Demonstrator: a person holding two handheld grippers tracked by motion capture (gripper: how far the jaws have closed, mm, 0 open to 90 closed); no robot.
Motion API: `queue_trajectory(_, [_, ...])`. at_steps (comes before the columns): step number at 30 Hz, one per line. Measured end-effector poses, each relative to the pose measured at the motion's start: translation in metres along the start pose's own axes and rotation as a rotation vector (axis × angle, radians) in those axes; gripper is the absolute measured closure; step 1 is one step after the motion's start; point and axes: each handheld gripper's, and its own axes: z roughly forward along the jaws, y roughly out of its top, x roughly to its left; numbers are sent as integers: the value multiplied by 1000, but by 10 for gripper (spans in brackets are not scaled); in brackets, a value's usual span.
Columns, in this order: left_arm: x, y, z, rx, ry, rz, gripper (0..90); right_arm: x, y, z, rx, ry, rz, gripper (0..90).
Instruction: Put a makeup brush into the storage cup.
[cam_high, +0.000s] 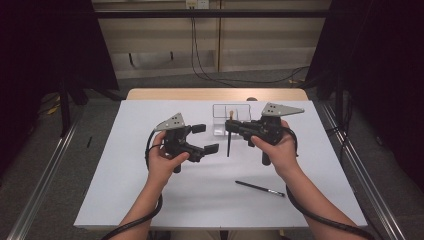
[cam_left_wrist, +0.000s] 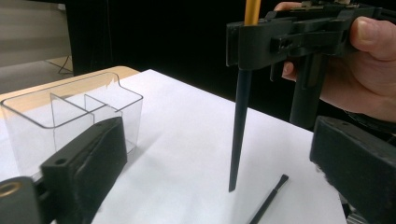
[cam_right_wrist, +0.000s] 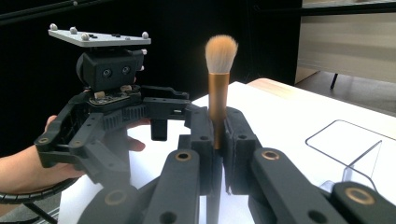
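Nearest the person, a thin black brush (cam_high: 260, 188) lies flat on the white table (cam_high: 125, 200). Farther on, the left gripper (cam_high: 205, 138) has its fingers spread wide, holding nothing. The right gripper (cam_high: 230, 126) clamps a makeup brush (cam_right_wrist: 218, 88) upright, bristles up. Behind stands a clear divided organizer (cam_high: 231, 113).

Soft, fluffy bristles top the brush (cam_right_wrist: 220, 53), its ferrule gleaming coppery metal, handle matt black. Clear glossy plastic organizer (cam_left_wrist: 70, 112). Matt black plastic grippers. Smooth white matt table (cam_high: 150, 200).
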Motion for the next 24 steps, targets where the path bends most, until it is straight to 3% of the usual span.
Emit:
queue_trajectory(6, [4, -3, -9, -13, 8, -7, 1, -1, 0, -1, 0, -3, -4, 845])
queue_trajectory(11, [4, -6, -17, 4, 27, 24, 1, -1, 1, -1, 1, -5, -5, 845])
queue_trajectory(24, [6, -14, -40, 26, 55, 47, 1, -2, 1, -3, -4, -13, -8, 845])
